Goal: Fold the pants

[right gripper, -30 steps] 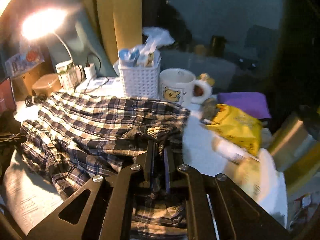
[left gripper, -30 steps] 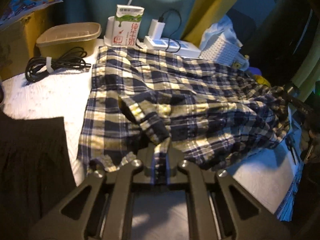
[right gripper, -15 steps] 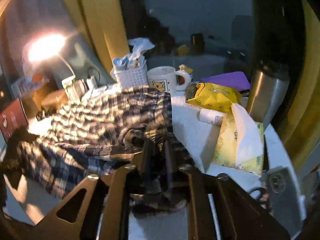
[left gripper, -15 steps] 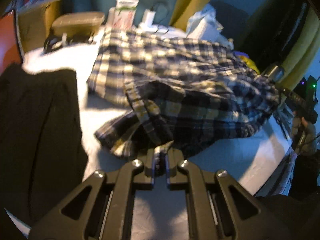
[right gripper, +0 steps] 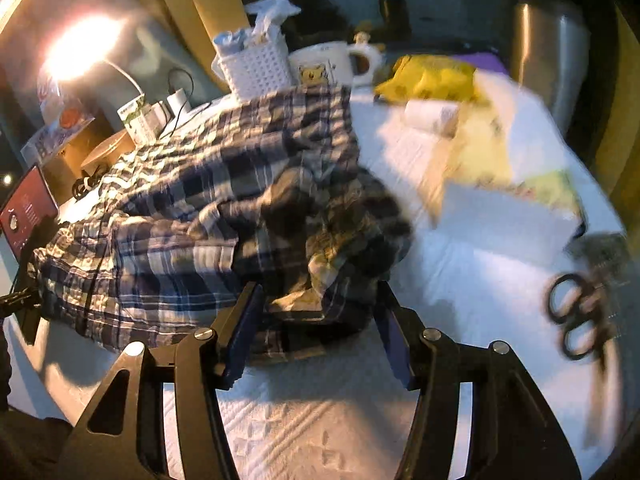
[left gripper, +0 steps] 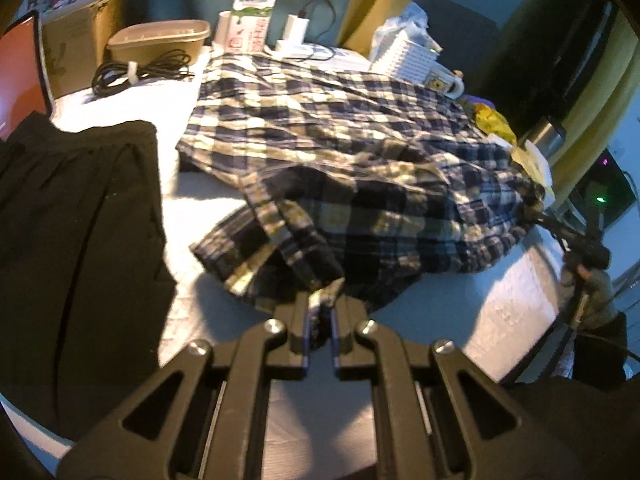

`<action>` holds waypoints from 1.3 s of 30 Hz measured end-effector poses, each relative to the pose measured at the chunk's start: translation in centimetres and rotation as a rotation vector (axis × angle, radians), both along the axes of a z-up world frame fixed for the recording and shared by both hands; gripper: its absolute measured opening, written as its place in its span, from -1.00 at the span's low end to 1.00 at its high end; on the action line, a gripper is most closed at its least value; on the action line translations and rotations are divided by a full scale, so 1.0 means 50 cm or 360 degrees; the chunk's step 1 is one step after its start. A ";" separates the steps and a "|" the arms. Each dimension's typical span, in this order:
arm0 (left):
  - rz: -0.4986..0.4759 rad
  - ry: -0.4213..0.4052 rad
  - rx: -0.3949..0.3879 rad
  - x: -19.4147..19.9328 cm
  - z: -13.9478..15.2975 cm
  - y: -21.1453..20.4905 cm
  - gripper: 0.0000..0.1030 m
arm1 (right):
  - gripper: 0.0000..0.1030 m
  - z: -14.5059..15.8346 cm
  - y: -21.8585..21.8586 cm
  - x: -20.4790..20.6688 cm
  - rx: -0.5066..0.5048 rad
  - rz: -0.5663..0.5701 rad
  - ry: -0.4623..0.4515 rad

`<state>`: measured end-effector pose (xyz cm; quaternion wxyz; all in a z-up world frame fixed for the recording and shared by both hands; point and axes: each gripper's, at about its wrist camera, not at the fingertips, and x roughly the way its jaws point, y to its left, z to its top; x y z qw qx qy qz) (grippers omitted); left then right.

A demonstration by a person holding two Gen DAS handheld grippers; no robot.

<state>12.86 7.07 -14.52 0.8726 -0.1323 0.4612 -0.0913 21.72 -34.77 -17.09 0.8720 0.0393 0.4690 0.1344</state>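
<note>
The blue-and-cream plaid pants [left gripper: 360,152] lie bunched across the white table cover [left gripper: 480,300]. My left gripper [left gripper: 320,312] is shut on a hem corner of the pants at their near edge, and the cloth hangs up into its pads. In the right wrist view the pants [right gripper: 200,200] end in a crumpled heap. My right gripper [right gripper: 318,312] stands low over that heap with its jaws apart and closing. A fold of cloth lies between the fingers, and the pads do not press on it.
A black garment [left gripper: 72,220] covers the table's left side. A coiled cable [left gripper: 136,72], brown tub [left gripper: 160,38] and milk carton [left gripper: 250,20] line the back. A white basket [right gripper: 256,68], mug [right gripper: 320,64], yellow bag [right gripper: 432,76], tissue pack [right gripper: 500,160], scissors [right gripper: 580,320] and steel flask [right gripper: 552,52] crowd the right.
My left gripper pulled its hem corner back toward the near edge, bunching the pants. My right gripper let go of the cloth, opened its jaws and sank toward the table.
</note>
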 end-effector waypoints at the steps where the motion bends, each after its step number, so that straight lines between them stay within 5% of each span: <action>1: -0.0020 -0.0009 -0.0007 -0.003 0.005 -0.003 -0.87 | -0.85 0.000 0.000 0.003 0.0005 -0.0019 0.0004; 7: -0.0110 -0.0095 -0.0065 -0.042 0.059 -0.004 -0.87 | -0.91 0.110 0.012 -0.043 -0.0074 0.0011 -0.0216; 11: -0.0142 -0.0043 -0.0078 -0.073 0.044 -0.017 -0.87 | -0.91 0.170 0.006 -0.083 -0.0176 0.0019 -0.0272; 18: -0.0156 0.0116 -0.0189 -0.132 -0.018 -0.019 -0.79 | -0.91 0.089 -0.001 -0.109 -0.0378 0.0000 -0.0063; 22: -0.0061 0.0103 -0.0144 -0.155 -0.012 0.024 -0.73 | -0.91 0.051 -0.006 -0.116 -0.0443 -0.0041 -0.0031; 28: 0.0145 -0.0030 -0.0070 -0.137 0.009 0.107 -0.65 | -0.91 0.065 -0.007 -0.119 -0.0440 -0.0064 -0.0077; 32: 0.0090 -0.0021 -0.0007 -0.083 -0.015 0.088 -0.58 | -0.90 0.077 -0.010 -0.125 -0.0427 -0.0072 -0.0095; 35: 0.0098 0.0031 0.0041 -0.051 -0.043 0.068 -0.22 | -0.90 0.080 -0.009 -0.126 -0.0431 -0.0080 -0.0100; 39: 0.0057 0.0053 -0.0001 -0.038 -0.059 0.045 -0.15 | -0.89 0.081 -0.018 -0.126 -0.0391 -0.0128 -0.0105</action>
